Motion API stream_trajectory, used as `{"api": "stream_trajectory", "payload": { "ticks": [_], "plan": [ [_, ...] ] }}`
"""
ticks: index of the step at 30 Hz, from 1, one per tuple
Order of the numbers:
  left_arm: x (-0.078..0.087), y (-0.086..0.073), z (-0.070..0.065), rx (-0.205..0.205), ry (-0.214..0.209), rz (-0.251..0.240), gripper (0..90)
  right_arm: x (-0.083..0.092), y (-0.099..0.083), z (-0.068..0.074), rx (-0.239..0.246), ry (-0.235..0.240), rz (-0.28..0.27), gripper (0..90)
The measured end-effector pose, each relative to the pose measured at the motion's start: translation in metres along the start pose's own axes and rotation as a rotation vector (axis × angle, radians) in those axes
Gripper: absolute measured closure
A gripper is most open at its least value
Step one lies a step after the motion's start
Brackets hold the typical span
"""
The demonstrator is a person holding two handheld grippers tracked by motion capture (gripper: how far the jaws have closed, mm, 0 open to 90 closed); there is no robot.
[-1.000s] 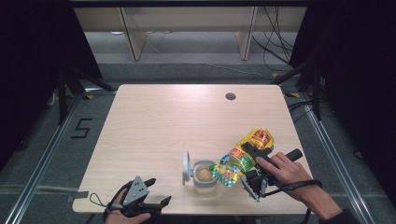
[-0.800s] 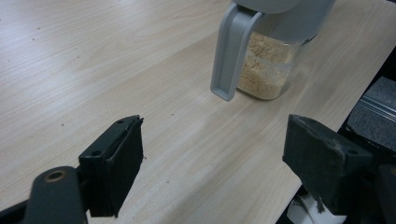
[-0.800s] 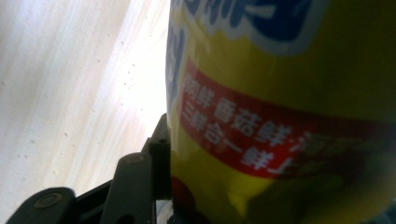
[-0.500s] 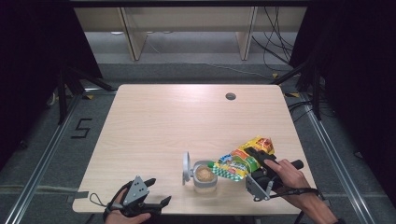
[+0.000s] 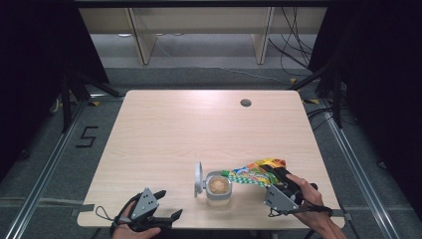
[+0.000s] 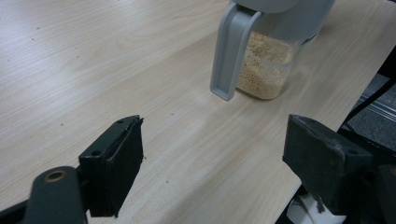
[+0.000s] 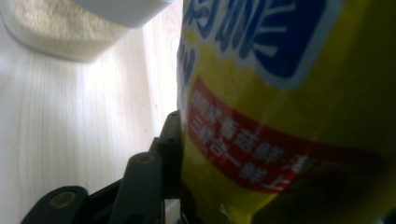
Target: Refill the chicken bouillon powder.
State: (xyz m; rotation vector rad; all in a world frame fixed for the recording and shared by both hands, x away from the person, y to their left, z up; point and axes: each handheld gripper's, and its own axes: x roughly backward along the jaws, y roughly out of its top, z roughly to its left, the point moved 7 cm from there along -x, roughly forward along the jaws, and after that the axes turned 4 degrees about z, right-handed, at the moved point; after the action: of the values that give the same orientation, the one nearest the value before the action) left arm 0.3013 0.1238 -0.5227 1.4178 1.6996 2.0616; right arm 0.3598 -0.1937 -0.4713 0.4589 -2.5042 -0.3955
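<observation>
High view puts the jar (image 5: 218,187), lid flipped open and part-filled with granules, near the table (image 5: 199,124) front edge, with the right gripper (image 5: 281,186) clamped on the yellow pouch (image 5: 251,172), its mouth at the jar's rim, so pouring looks largely done. Against the earlier frame, the pouch lies lower and flatter beside the jar, its jaws having just been closing on it; the left gripper (image 5: 160,211), jaws apart and empty, waits left of the jar.

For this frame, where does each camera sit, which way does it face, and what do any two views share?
High view: fixed above the table's near edge, looking forward and down; both forearms enter from below, left tongs open, right tongs gripping the snack bag.
Left gripper view: rides the left tongs, facing the jar of granules between two black pads.
Right gripper view: rides the right tongs, pressed against the bag's yellow print.
Shared: the jar appears in all three.
</observation>
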Motion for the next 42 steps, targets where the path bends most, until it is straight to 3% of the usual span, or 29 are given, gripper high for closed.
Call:
{"api": "stream_trajectory", "payload": {
  "ticks": [2,6,7,8,9,10,11,14,22,30,32,42],
  "plan": [
    [-0.001,0.000,0.000,0.008,-0.002,-0.004,19.3,-0.001,-0.001,0.000,-0.044,0.002,-0.005,61.7],
    [0.000,-0.001,0.002,-0.023,0.008,0.020,19.4,-0.003,-0.001,0.007,-0.142,0.044,-0.038,62.6],
    [-0.001,0.000,0.000,0.004,-0.003,-0.005,19.4,-0.004,0.000,0.007,-0.146,0.050,-0.054,62.9],
    [0.000,0.000,0.000,-0.004,0.000,0.002,19.4,-0.005,-0.001,0.006,-0.143,0.051,-0.060,63.6],
    [0.000,0.000,0.000,-0.005,-0.001,0.000,19.4,-0.005,-0.002,0.009,-0.191,0.060,-0.060,64.2],
    [0.000,0.000,0.000,-0.006,0.000,0.000,19.4,-0.007,-0.002,0.009,-0.188,0.060,-0.071,64.6],
    [0.000,0.000,0.000,-0.005,0.000,0.000,19.3,-0.007,-0.003,0.011,-0.222,0.066,-0.070,64.9],
    [0.000,0.000,0.000,-0.010,0.001,0.004,19.4,-0.010,-0.004,0.011,-0.245,0.078,-0.095,66.0],
    [0.001,0.000,0.001,-0.018,0.001,0.009,19.4,-0.013,-0.010,0.015,-0.415,0.117,-0.136,68.6],
    [0.002,-0.001,0.001,-0.022,0.004,0.011,19.4,-0.014,-0.016,0.013,-0.499,0.105,-0.146,69.0],
    [0.002,0.000,0.001,-0.023,0.006,0.012,19.4,-0.013,-0.018,0.013,-0.541,0.107,-0.138,69.0],
    [0.002,-0.001,0.001,-0.024,0.009,0.015,19.4,-0.013,-0.023,0.011,-0.605,0.090,-0.142,69.1]
  ]
}}
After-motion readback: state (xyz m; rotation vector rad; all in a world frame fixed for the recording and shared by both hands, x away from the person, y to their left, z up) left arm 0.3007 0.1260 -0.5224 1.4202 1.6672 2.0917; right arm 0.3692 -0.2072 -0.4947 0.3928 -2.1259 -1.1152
